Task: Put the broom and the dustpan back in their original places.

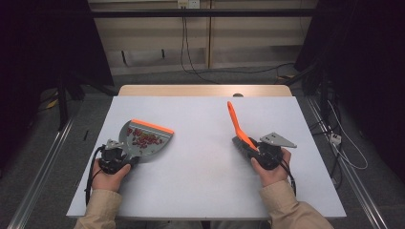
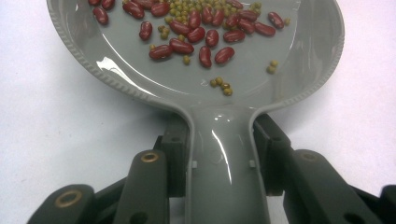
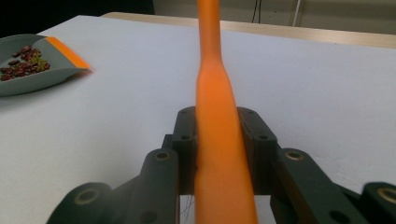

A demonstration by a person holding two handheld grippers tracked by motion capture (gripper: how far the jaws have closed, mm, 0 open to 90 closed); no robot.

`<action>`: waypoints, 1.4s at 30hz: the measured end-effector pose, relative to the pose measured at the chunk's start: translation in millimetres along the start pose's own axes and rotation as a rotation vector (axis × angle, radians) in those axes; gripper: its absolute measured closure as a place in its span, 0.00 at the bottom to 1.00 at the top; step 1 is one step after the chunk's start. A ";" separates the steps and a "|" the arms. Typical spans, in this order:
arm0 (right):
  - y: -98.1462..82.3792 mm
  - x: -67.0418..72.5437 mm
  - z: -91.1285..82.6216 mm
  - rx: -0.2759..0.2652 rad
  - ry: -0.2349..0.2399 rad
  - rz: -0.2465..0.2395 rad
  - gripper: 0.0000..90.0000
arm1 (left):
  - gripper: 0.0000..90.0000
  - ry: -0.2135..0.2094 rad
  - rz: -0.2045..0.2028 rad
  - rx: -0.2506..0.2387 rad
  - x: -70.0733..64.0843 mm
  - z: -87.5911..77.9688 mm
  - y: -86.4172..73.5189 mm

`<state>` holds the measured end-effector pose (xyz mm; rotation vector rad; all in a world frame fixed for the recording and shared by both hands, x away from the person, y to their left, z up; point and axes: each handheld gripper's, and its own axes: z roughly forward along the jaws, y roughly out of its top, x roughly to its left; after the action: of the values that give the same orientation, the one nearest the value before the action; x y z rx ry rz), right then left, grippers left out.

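Both grippers held a cleaning tool over the white tabletop (image 1: 200, 181).

The left gripper (image 2: 223, 154) pinched the handle of the grey dustpan (image 1: 145, 138), which lay near the left edge of the tabletop with red beans (image 2: 196, 32) and small green beans (image 2: 220, 85) inside. The right gripper (image 3: 219, 144) was pressed on the orange brush handle (image 3: 217, 140), towards the right edge, pointing to the far edge.

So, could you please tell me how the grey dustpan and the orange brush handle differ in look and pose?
The dustpan is grey, broad and lies flat on the table, holding red and green beans. The brush handle is orange, slim and empty, and it angles up off the table. Both are clamped by a gripper: left gripper, right gripper.
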<state>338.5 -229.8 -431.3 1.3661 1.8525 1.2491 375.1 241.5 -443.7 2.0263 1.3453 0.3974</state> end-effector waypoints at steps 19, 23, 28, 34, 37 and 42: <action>-6.5 -14.3 -1.8 0.015 -0.058 0.037 0.77 | 0.63 -0.033 -0.018 -0.013 -7.6 -2.7 -3.4; -8.5 -17.9 -6.5 0.022 -0.074 0.032 0.75 | 0.59 -0.051 -0.018 -0.018 -11.8 -2.7 -4.9; -12.1 -22.9 -15.5 0.030 -0.081 0.033 0.66 | 0.53 -0.074 -0.015 -0.023 -18.1 -3.9 -6.7; -14.0 -31.8 -31.1 -0.005 -0.107 0.021 0.47 | 0.36 -0.110 -0.011 -0.056 -22.1 -8.9 -9.7; -14.9 -33.3 -34.7 -0.013 -0.079 0.005 0.38 | 0.21 -0.128 0.001 -0.088 -22.9 -14.6 -9.1; -18.8 -30.6 -34.5 -0.009 -0.026 -0.043 0.32 | 0.14 -0.143 0.037 -0.176 -23.7 -23.0 -6.4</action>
<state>312.8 -272.2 -436.2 1.3250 1.8466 1.2118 347.3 230.0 -428.6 1.8988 1.1466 0.3672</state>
